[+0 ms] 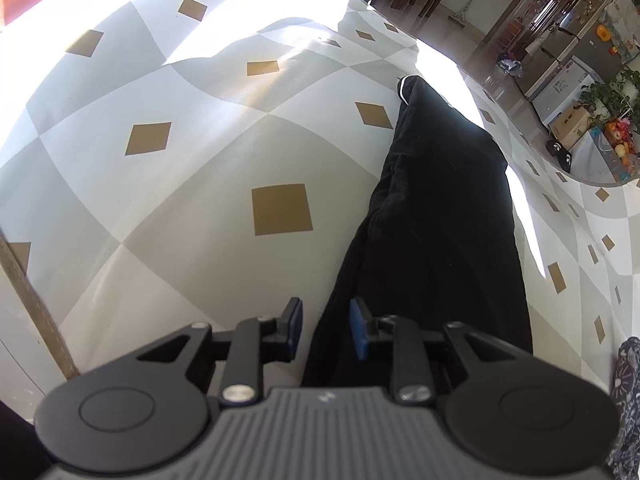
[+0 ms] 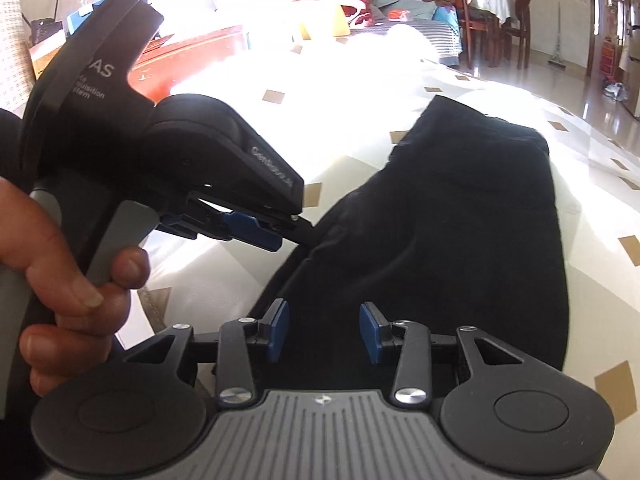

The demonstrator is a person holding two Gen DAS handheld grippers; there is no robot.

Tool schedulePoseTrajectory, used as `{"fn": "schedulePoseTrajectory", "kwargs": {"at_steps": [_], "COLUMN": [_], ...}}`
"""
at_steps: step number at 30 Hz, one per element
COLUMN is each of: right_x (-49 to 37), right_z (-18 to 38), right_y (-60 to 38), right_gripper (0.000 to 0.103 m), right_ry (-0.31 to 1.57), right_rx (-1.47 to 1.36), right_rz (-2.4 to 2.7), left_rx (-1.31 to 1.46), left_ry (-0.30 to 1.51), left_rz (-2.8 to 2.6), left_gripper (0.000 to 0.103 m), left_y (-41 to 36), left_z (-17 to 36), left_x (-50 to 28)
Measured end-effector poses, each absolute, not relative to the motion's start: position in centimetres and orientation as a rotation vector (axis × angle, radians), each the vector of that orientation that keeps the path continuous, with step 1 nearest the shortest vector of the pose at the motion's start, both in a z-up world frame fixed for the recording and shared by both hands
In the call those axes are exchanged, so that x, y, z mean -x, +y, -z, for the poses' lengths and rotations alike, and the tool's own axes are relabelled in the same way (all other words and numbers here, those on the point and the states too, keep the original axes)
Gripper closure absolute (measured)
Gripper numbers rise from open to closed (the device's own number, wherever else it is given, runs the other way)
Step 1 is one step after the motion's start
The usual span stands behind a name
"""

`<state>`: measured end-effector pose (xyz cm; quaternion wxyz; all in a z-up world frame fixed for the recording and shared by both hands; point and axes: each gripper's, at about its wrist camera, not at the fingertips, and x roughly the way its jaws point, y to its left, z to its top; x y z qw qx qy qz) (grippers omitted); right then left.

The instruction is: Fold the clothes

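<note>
The black garment (image 1: 444, 208) lies lengthwise on the diamond-patterned table (image 1: 168, 184); the left gripper (image 1: 326, 330) and right gripper (image 2: 324, 332) hover at its near end, jaws apart, nothing clamped. To fold well, pinch both near corners evenly; lift together, keeping the edge taut.

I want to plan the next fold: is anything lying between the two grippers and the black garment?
Nothing visible does. The black garment lies directly under both the left gripper and the right gripper, on the diamond-patterned cover, with no other item on or beside it near the fingers.
</note>
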<state>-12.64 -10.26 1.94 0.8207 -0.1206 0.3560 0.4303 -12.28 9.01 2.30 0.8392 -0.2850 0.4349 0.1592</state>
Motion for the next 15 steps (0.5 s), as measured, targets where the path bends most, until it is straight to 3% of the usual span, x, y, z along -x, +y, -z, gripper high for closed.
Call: {"fn": "schedulePoseTrajectory", "kwargs": {"at_steps": [4, 15], "right_x": [12.7, 11.8], "right_z": [-1.2, 0.0], "right_y": [-8.4, -6.5], "right_gripper": [0.075, 0.075], "right_ry": [0.734, 0.746], "right_rx": [0.288, 0.279], "right_rz": [-0.937, -0.904], "left_rx": [0.580, 0.622], "left_ry": [0.913, 0.926], "left_rz": [-0.360, -0.388], "left_gripper": [0.071, 0.066], "left_y": [9.6, 10.9], "left_z": [-2.5, -2.0], "left_x": [12.5, 12.7]}}
